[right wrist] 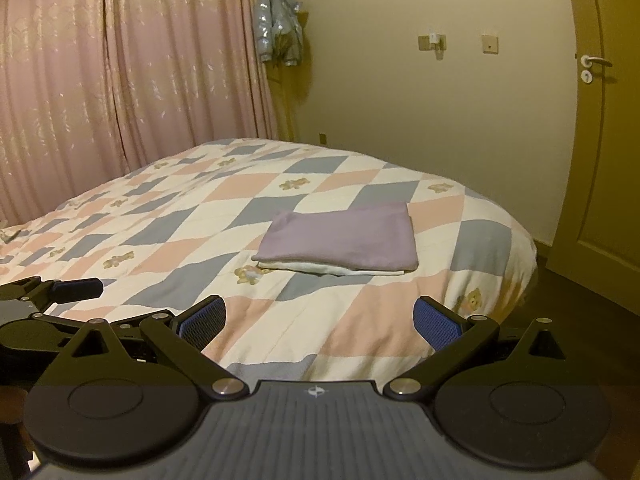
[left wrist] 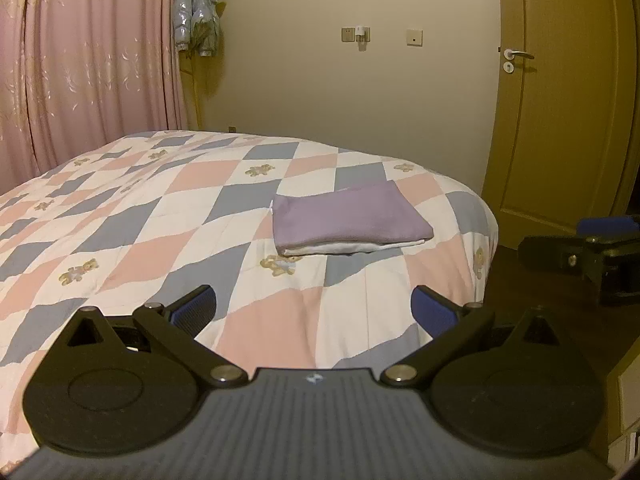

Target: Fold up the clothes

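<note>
A folded purple garment (left wrist: 348, 218) with a white layer under it lies flat on the patchwork bed (left wrist: 160, 216), near the bed's right side. The same purple garment (right wrist: 344, 238) shows in the right wrist view, on the bed (right wrist: 192, 240). My left gripper (left wrist: 314, 312) is open, held above the bed's near edge, well short of the garment, with nothing between its blue pads. My right gripper (right wrist: 320, 322) is open too, likewise back from the garment and empty. The right gripper (left wrist: 592, 256) shows at the left view's right edge; the left gripper (right wrist: 60, 292) shows at the right view's left edge.
Pink curtains (left wrist: 80, 60) hang behind the bed on the left. A pale blue jacket (left wrist: 196, 12) hangs in the corner. A wooden door (left wrist: 560, 92) stands at the right, with dark floor (left wrist: 512, 272) beside the bed.
</note>
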Motion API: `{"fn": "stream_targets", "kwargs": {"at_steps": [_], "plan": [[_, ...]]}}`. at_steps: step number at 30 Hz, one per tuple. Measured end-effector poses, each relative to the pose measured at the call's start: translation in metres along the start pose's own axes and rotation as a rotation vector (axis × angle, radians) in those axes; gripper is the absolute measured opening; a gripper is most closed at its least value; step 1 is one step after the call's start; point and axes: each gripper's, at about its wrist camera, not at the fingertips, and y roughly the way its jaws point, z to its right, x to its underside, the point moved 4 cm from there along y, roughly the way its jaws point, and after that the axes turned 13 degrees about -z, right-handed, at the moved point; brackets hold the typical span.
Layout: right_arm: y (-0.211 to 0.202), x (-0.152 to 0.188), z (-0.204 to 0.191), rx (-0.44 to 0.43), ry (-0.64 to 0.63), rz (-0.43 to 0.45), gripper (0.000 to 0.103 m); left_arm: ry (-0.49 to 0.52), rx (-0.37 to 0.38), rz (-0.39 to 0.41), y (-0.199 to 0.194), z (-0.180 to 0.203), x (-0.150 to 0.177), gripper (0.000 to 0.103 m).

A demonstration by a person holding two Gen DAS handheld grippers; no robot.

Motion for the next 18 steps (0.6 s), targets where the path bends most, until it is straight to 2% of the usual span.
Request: {"fn": "stream_targets", "kwargs": {"at_steps": [18], "plan": [[-0.012, 0.002, 0.006, 0.005, 0.011, 0.007, 0.103, 0.013, -0.015, 0.011, -0.007, 0.008, -0.003, 0.102]]}}
